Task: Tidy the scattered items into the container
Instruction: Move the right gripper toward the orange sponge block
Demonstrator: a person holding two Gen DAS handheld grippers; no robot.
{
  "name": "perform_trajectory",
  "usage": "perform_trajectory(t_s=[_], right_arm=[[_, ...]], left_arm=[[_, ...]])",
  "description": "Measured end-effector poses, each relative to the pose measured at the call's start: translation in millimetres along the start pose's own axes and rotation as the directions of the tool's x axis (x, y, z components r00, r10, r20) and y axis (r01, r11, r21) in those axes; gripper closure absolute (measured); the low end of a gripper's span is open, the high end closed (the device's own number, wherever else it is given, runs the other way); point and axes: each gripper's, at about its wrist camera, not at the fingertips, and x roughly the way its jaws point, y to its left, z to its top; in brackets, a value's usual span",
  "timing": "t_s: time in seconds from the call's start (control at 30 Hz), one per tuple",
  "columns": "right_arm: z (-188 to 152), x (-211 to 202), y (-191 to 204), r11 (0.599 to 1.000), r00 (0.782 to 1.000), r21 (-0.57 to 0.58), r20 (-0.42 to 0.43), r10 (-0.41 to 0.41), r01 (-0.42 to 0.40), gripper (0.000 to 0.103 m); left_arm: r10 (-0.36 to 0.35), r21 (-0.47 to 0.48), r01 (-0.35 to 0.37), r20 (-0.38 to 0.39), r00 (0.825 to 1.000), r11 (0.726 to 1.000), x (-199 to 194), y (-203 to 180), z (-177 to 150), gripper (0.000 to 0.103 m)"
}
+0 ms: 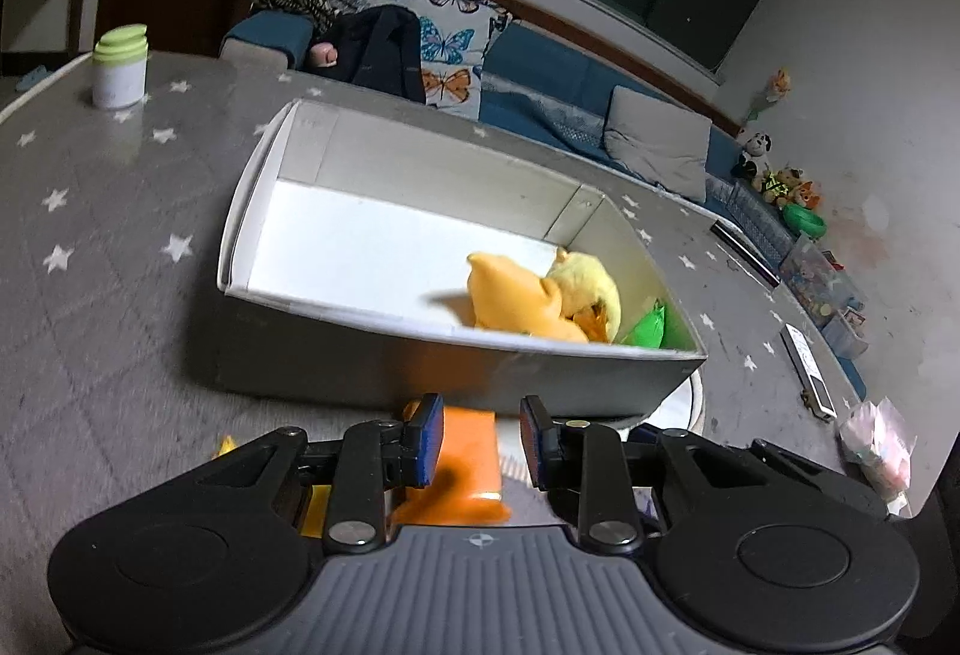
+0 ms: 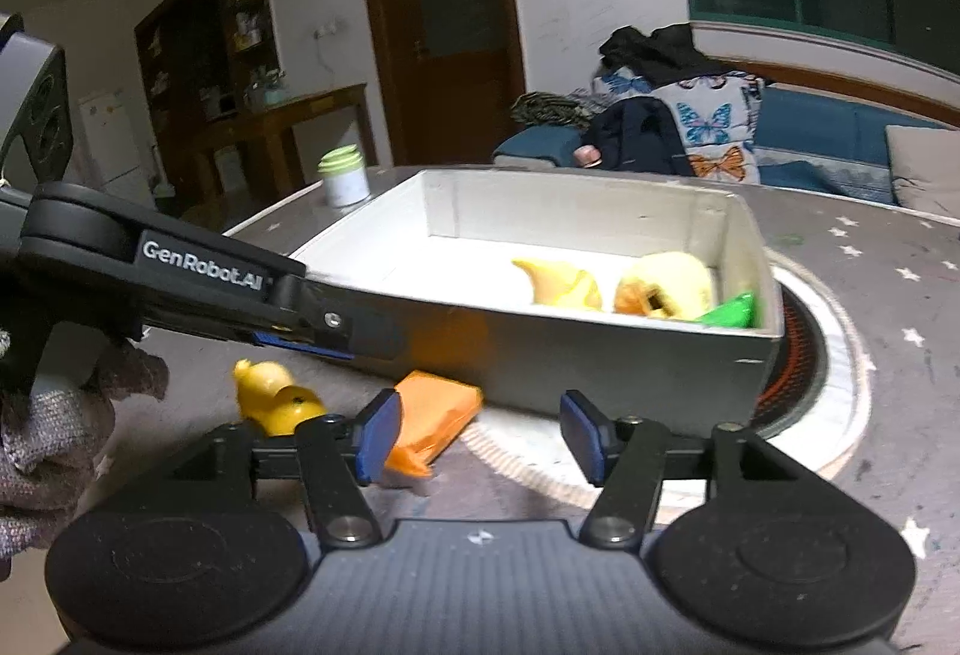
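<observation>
the orange packet (image 2: 435,418) lay on the bench (image 2: 888,355) just outside the box (image 2: 630,355), long axis slanting toward the box wall. the left claw (image 1: 481,436) hung spread right above it, nearer; the right claw (image 2: 480,436), also spread, had it just beside its left finger.

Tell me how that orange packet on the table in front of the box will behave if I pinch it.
The orange packet looks soft and wrinkled, so it will probably crumple and sag rather than hold shape. It lies flat, so rolling seems unlikely. Its glossy skin may slip between the left tool pads.
</observation>
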Motion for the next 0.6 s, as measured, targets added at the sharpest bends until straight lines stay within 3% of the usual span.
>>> perform_trajectory(t_s=[0.6], right_arm=[[-11.6, 35.9, 31.7, 0.995, 0.994, -0.083, -0.095, 0.051, -0.059, 0.035]], left_arm=[[-0.004, -0.091, -0.001, -0.060, 0.998, 0.996, 15.2, 20.3, -6.2, 0.071]])
